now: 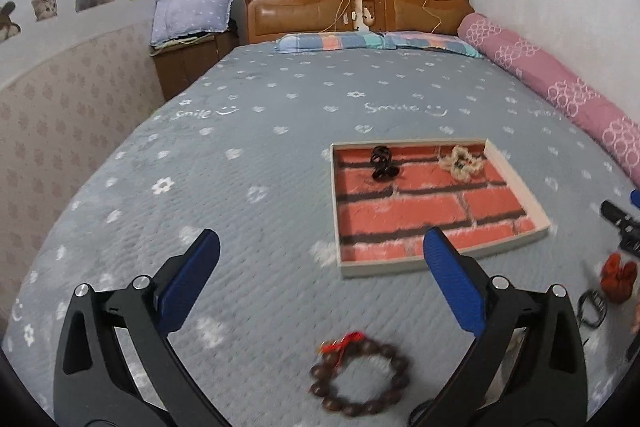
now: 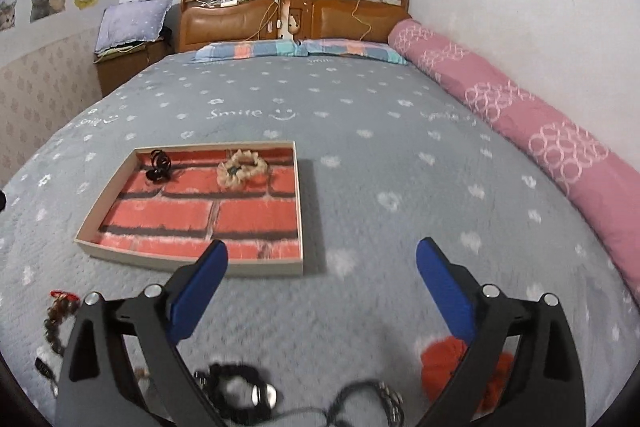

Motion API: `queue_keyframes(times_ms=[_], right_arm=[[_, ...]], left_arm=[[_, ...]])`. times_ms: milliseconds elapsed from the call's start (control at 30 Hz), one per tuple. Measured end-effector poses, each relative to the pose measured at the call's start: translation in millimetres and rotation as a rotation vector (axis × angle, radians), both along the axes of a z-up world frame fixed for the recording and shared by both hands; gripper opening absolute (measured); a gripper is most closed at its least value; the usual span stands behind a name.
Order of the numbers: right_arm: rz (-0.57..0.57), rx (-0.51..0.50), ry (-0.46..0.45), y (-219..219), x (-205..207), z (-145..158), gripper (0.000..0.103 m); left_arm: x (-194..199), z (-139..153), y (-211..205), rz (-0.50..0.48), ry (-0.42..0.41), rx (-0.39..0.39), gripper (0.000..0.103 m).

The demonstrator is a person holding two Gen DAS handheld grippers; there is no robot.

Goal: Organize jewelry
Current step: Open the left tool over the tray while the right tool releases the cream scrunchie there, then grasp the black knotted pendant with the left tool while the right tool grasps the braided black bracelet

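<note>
1. Resting on the grey bedspread [image 1: 248, 155], the shallow tray [image 1: 516, 167] with a brick-print floor looks light and stiff; it needs no lifting. It already holds a black hair tie [image 1: 382, 163] and a cream scrunchie [image 1: 460, 163] near its far edge.
2. Lying just below the left gripper [image 1: 320, 255], whose jaws stand wide with nothing between them, the brown bead bracelet [image 1: 360, 379] looks hard, smooth and liable to roll; I would pinch across one side of the ring, away from the red tassel.
3. The orange scrunchie [image 2: 444, 359] sits under the empty, wide-spread right gripper [image 2: 322, 259]; it seems soft and easily squeezed anywhere.
4. Dark cords and small metal pieces [image 2: 264, 393] beside it are blurred, probably slippery.
5. Readable writing: "Smile" [image 2: 236, 113] on the bedspread; the wall sticker's lettering is too blurred.
</note>
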State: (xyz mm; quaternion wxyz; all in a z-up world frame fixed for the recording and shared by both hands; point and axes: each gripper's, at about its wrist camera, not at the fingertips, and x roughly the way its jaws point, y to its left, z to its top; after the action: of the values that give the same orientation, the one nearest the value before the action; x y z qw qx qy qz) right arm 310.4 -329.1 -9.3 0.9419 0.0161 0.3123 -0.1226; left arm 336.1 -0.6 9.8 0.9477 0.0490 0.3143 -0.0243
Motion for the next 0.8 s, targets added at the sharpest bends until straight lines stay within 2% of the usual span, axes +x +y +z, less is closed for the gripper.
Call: queue_keyframes(times_ms=[333, 433, 700, 800], right_arm=[[-0.021, -0.053, 0.015, -6.5, -54.4, -14.9, 0.093], [-0.015, -0.032, 0.022, -12.7, -71.1, -27.5, 0.093], [-0.051, -0.066, 0.088, -19.6, -90.7, -68.0, 0.092], [-0.055, -0.055, 0.118, -23.7, -93.8, -83.2, 0.09]], left_arm=[[-47.8, -29.2, 19.2, -0.004, 0.048, -0.053, 0.098], [-60.7, -41.3, 26.6, 0.001, 0.061, -0.072, 0.098], [-96.8, -83.3, 42.0, 0.043, 0.105, -0.074, 0.098], [-106.4, -96.0, 48.3, 0.043, 0.125, -0.096, 0.098]])
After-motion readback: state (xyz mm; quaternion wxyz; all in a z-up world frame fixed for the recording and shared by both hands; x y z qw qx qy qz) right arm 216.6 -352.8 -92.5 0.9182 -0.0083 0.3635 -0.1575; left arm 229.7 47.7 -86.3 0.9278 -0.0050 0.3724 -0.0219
